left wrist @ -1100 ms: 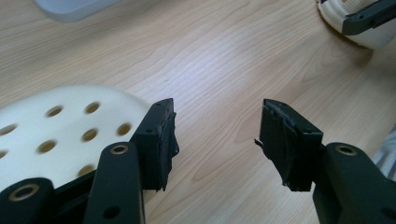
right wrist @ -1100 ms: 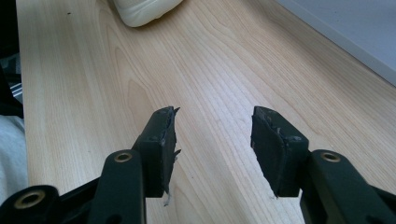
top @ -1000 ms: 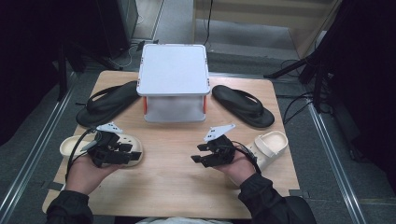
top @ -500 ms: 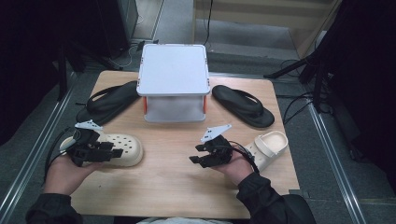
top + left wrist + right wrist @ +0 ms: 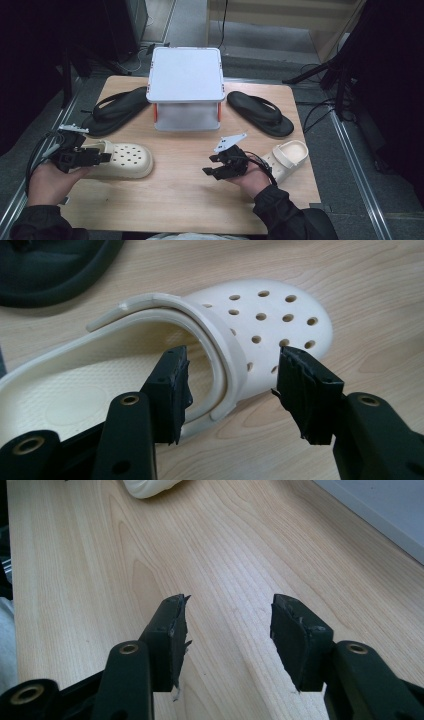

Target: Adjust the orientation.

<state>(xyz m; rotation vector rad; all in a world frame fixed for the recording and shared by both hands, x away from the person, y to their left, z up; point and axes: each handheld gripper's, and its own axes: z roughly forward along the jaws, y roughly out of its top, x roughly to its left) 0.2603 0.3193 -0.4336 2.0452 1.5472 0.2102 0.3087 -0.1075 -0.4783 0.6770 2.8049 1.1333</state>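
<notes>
From above, my left tool [image 5: 102, 157] sat at the clog [image 5: 125, 160] on the tabletop's [image 5: 190, 200] left. Its own view showed jaws wide around the strap [image 5: 220, 355]: light, bendy foam, I judged; grip there. Right tool [image 5: 227, 630] gaped, empty.

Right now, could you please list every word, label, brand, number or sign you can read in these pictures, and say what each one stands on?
None: no readable text stands on anything here.
The cream clog at the open left gripper bears holes only, no brand mark.
The white box, the black sandals and the wooden table under the open right gripper are plain.
</notes>
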